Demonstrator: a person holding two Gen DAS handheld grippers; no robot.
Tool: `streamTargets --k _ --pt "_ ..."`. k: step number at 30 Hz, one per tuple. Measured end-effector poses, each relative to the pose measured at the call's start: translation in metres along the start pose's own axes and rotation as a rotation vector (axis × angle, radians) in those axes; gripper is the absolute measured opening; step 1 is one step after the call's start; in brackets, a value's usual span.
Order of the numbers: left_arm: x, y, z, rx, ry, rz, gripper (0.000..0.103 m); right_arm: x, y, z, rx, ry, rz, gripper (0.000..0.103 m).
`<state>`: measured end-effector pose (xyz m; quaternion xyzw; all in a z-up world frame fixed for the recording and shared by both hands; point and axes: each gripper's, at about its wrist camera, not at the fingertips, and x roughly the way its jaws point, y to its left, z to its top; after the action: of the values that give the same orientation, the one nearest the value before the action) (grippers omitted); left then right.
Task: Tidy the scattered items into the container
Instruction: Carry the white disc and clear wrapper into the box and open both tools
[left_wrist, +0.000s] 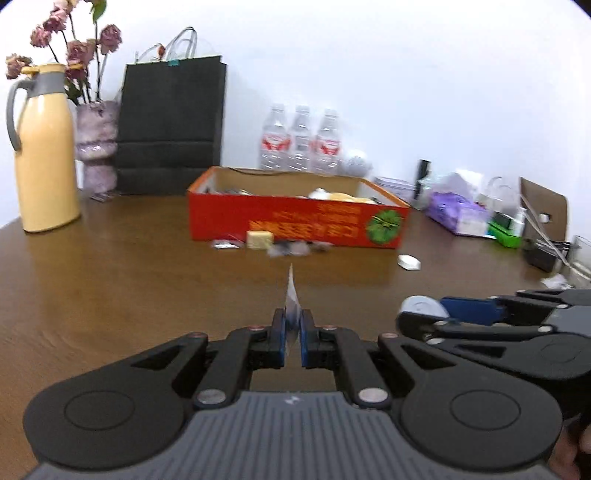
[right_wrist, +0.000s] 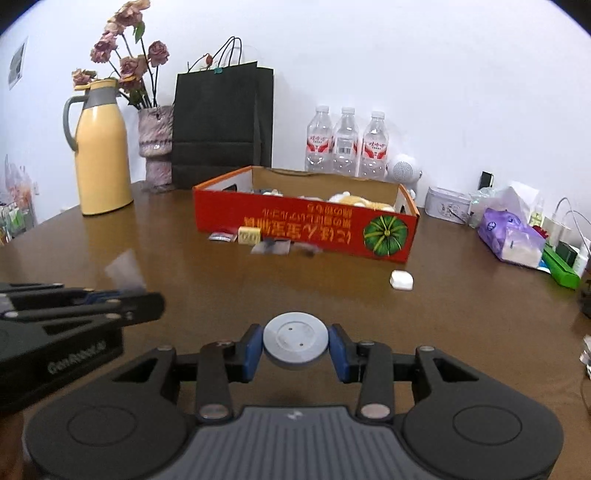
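Carrying two finds at once: left tool (left_wrist: 292, 325) is clamping a thin sachet (left_wrist: 291, 291) upright; right tool (right_wrist: 295, 345) is pinching a grey disc (right_wrist: 295, 341) by its rim, both approx. aimed at red box (right_wrist: 306, 221) across worktop (right_wrist: 461, 314), w/ scraps waiting beside it.

Small items (left_wrist: 291, 248) before the red box (left_wrist: 295, 221) are blurred; its contents mostly hidden.
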<state>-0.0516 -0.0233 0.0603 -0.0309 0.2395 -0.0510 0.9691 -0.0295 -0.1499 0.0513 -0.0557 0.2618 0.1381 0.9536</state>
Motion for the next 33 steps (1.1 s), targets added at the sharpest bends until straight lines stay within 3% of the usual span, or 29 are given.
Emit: streamTargets --k 5,13,17,19,22,26,29,32,33 --pt "-0.012 -0.008 -0.001 0.008 -0.026 -0.031 0.008 -0.017 0.002 -0.005 0.004 -0.014 -0.009 0.038" --pt "-0.005 0.001 0.000 -0.029 0.017 -0.020 0.008 -0.013 0.000 0.000 0.018 -0.007 0.020 0.038" --pt "0.016 0.018 0.049 -0.019 0.006 -0.038 0.008 -0.004 -0.023 0.043 0.031 -0.062 0.044 0.038" --pt "0.041 0.026 0.085 -0.004 0.044 -0.092 0.008 0.008 -0.037 0.074 0.026 -0.085 0.050 0.038" --pt "0.098 0.045 0.135 -0.036 0.159 -0.200 0.008 0.046 -0.054 0.129 0.013 -0.083 0.053 0.038" --pt "0.190 0.062 0.186 -0.055 0.286 -0.210 0.008 0.134 -0.083 0.195 0.127 0.081 0.137 0.038" --pt "0.256 0.071 0.195 -0.102 0.439 -0.233 0.008 0.205 -0.092 0.228 0.203 0.192 0.207 0.038" --pt "0.298 0.070 0.189 -0.090 0.516 -0.209 0.009 0.261 -0.080 0.240 0.175 0.262 0.177 0.038" --pt "0.306 0.069 0.187 -0.081 0.537 -0.196 0.019 0.278 -0.074 0.242 0.160 0.285 0.166 0.038"
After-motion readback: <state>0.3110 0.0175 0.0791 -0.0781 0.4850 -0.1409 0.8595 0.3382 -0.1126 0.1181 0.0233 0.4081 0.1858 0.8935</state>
